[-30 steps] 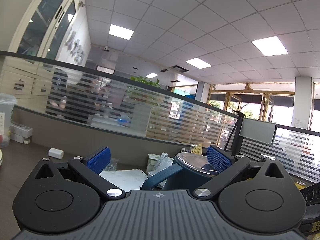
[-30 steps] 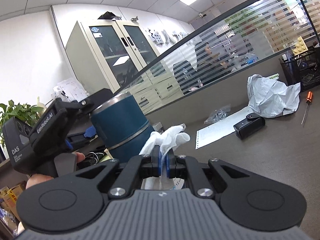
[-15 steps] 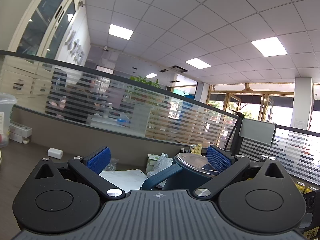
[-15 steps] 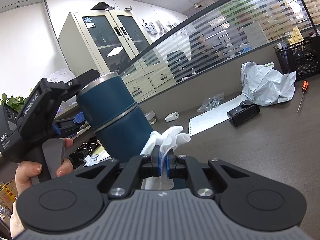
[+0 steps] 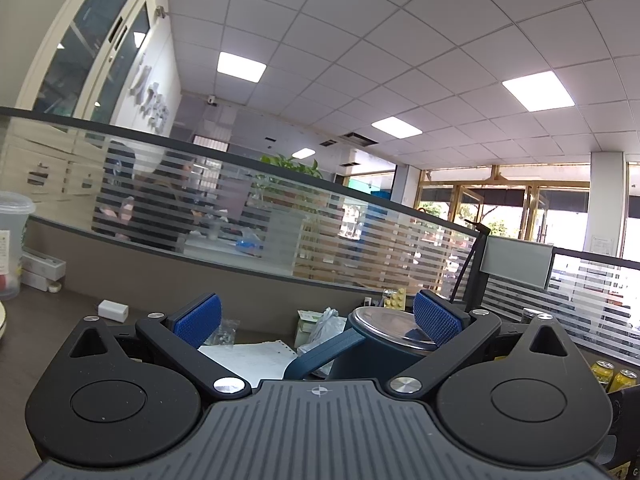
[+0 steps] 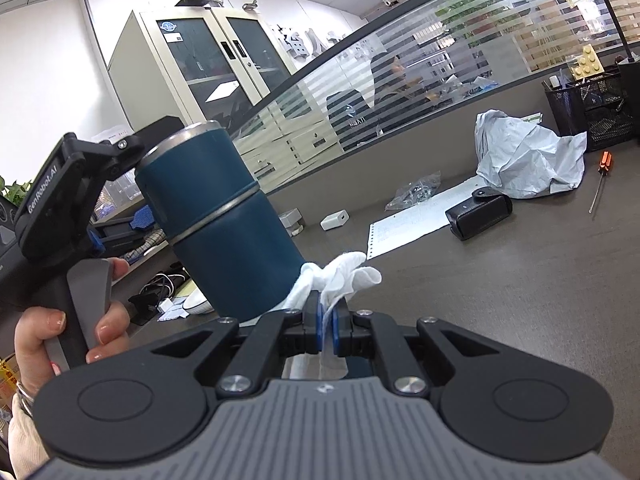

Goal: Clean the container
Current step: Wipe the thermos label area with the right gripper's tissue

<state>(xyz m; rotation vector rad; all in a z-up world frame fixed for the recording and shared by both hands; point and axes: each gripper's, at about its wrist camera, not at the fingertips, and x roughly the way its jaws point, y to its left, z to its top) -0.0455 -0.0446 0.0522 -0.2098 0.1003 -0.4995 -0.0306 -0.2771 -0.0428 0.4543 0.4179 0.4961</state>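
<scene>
Right claw (image 6: pixel 326 326) pinched tight on white crumpled cloth (image 6: pixel 340 278), cloth touching tall dark-blue steel-rimmed tumbler (image 6: pixel 224 224). Tumbler tilted, above dark surface (image 6: pixel 500 280). Left claw (image 5: pixel 316 318) wide open, right pad against tumbler rim.

Container (image 6: pixel 224 216) base hidden behind cloth (image 6: pixel 340 276) (left gripper grip unclear).

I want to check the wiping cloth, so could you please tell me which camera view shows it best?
The right wrist view: the white cloth sits pinched between the right gripper's fingers, bunched beside the blue tumbler. The left wrist view shows none of it.
</scene>
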